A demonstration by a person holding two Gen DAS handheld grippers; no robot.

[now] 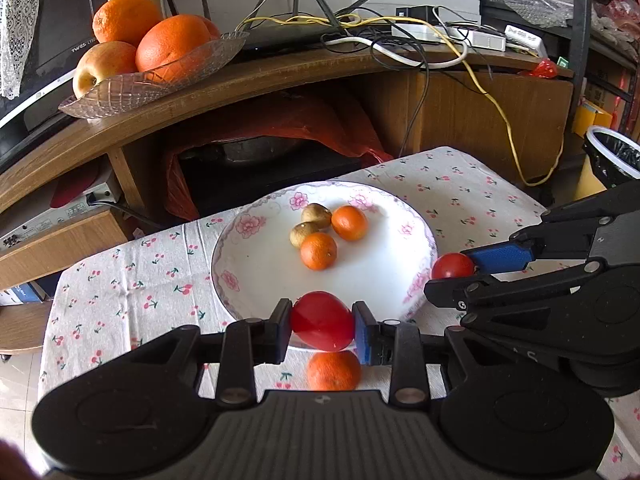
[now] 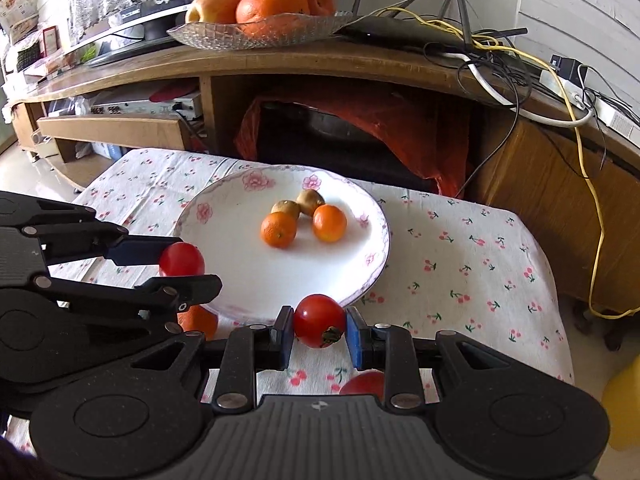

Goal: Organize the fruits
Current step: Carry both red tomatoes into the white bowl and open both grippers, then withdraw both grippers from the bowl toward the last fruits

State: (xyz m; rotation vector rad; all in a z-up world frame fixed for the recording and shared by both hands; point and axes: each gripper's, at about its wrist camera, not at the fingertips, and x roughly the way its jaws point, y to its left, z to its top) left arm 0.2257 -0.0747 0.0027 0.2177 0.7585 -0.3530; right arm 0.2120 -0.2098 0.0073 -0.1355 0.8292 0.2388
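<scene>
From the left wrist camera, the left gripper (image 1: pixel 322 322) has its jaws pinching a red tomato (image 1: pixel 322 320), held just over the near rim of the white floral plate (image 1: pixel 256 276), which sits on a cherry-print tablecloth (image 1: pixel 120 280). Below the gripper, a loose tangerine (image 1: pixel 334 371) lies on the cloth just short of the plate. On the plate, two tangerines (image 1: pixel 319 251) rest beside two small brown fruits (image 1: pixel 316 215), all four bunched together toward the far side. At the right, the right gripper (image 1: pixel 454 272) reaches in sideways with its jaws clamped on a second tomato (image 1: pixel 453 266) at the plate's right rim. On the wooden shelf (image 1: pixel 280 76) behind stands a glass dish (image 1: pixel 132 88) piled with large oranges (image 1: pixel 172 46) and an apple (image 1: pixel 102 65), next to a tangle of cables (image 1: pixel 400 36). From the right wrist camera, the right gripper (image 2: pixel 319 326) squeezes its tomato (image 2: pixel 319 320), stem end turned to the lower right, at the near edge of the plate (image 2: pixel 248 280). Another red fruit (image 2: pixel 364 385) peeks out on the cloth under the right finger, mostly hidden. The left gripper (image 2: pixel 184 268) comes in from the left, jaws closed on its tomato (image 2: pixel 182 259) over the plate's left rim, and the loose tangerine (image 2: pixel 200 320) shows partly beneath it. The two tangerines (image 2: pixel 279 230) and the brown fruits (image 2: pixel 310 201) sit together in the plate's far half
</scene>
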